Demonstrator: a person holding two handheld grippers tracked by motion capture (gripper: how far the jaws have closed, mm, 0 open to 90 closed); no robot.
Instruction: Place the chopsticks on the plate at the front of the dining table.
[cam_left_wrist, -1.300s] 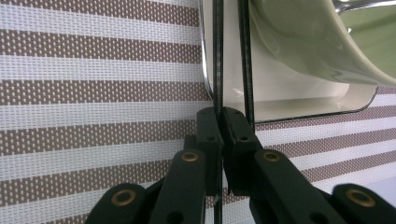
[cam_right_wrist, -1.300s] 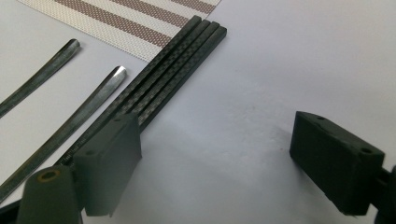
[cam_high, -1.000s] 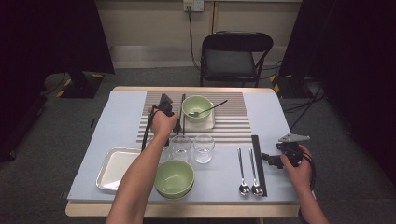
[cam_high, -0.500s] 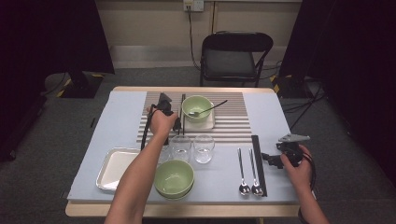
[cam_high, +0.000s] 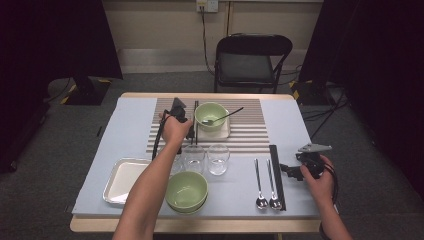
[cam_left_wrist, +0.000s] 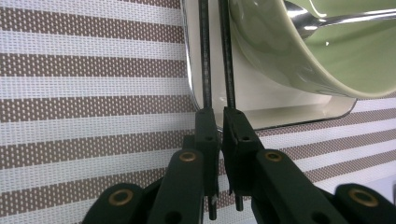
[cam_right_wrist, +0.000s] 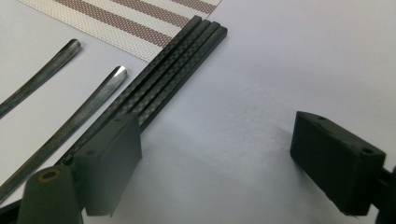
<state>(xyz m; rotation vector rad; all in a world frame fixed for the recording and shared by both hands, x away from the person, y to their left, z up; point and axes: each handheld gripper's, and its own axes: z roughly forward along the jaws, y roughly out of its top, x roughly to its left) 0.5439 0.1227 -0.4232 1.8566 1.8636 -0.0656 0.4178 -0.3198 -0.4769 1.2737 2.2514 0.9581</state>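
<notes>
The left gripper (cam_left_wrist: 218, 123) clamps two thin dark chopsticks (cam_left_wrist: 215, 60) beside the glossy green bowl (cam_left_wrist: 327, 51) on the woven striped mat (cam_left_wrist: 93, 93); the right gripper (cam_right_wrist: 215, 158) has its jaws apart.

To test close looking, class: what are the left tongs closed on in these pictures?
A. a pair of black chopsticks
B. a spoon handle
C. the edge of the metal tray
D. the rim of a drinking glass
A: in the left gripper view the left tongs pinch two thin black chopsticks, which run along the small tray's edge beside the green bowl.
</notes>
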